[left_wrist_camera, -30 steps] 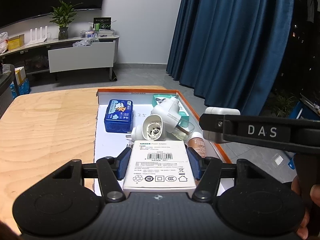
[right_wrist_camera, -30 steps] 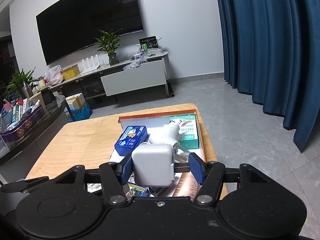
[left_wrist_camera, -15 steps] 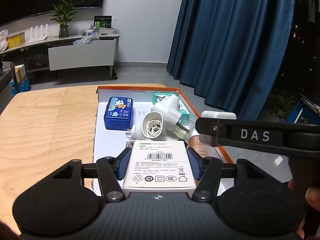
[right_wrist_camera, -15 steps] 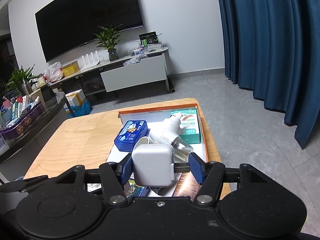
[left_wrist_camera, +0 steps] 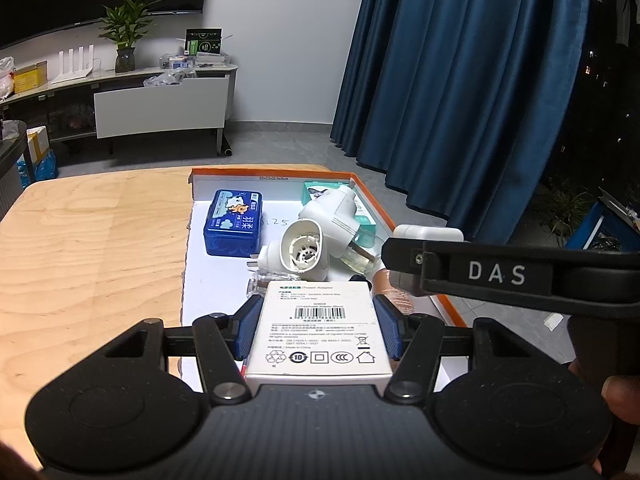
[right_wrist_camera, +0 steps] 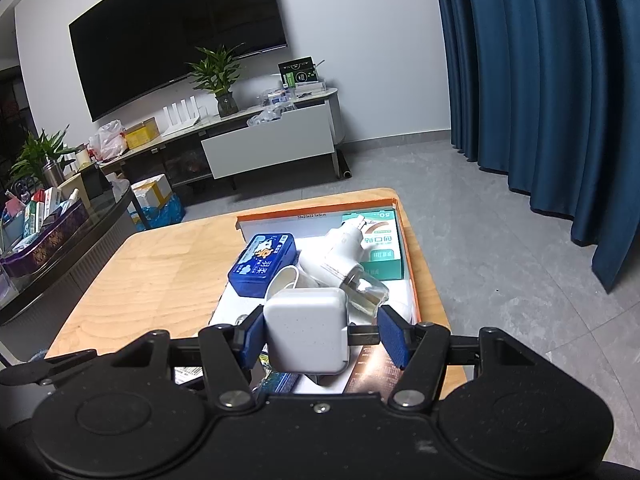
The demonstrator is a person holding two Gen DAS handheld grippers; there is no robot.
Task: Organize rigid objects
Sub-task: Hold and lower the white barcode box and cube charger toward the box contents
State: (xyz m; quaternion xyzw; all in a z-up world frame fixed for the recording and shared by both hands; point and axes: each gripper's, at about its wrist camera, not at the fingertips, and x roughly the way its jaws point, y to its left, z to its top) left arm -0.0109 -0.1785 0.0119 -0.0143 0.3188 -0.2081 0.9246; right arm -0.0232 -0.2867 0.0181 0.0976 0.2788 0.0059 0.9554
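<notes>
My left gripper (left_wrist_camera: 318,330) is shut on a white power adapter box (left_wrist_camera: 320,330) with a barcode label, held over the near end of the orange-rimmed tray (left_wrist_camera: 368,196). In the right wrist view my right gripper (right_wrist_camera: 322,334) has opened: a white charger cube (right_wrist_camera: 306,330) touches the left pad, with a gap to the right pad (right_wrist_camera: 394,338). That cube and the right gripper also show in the left wrist view (left_wrist_camera: 428,236). The tray holds a blue tin (left_wrist_camera: 234,222), two white plug-in vaporisers (left_wrist_camera: 298,250) and a teal box (right_wrist_camera: 378,242).
The tray lies on the right part of a wooden table (left_wrist_camera: 92,248); its right edge drops to the grey floor. A blue curtain (left_wrist_camera: 460,80) hangs at right. A TV stand (right_wrist_camera: 272,148) and a glass side table (right_wrist_camera: 48,224) stand beyond.
My right gripper's jaws have spread, leaving a gap beside the charger cube. Both grippers have moved slightly forward over the tray. The left gripper keeps its hold.
</notes>
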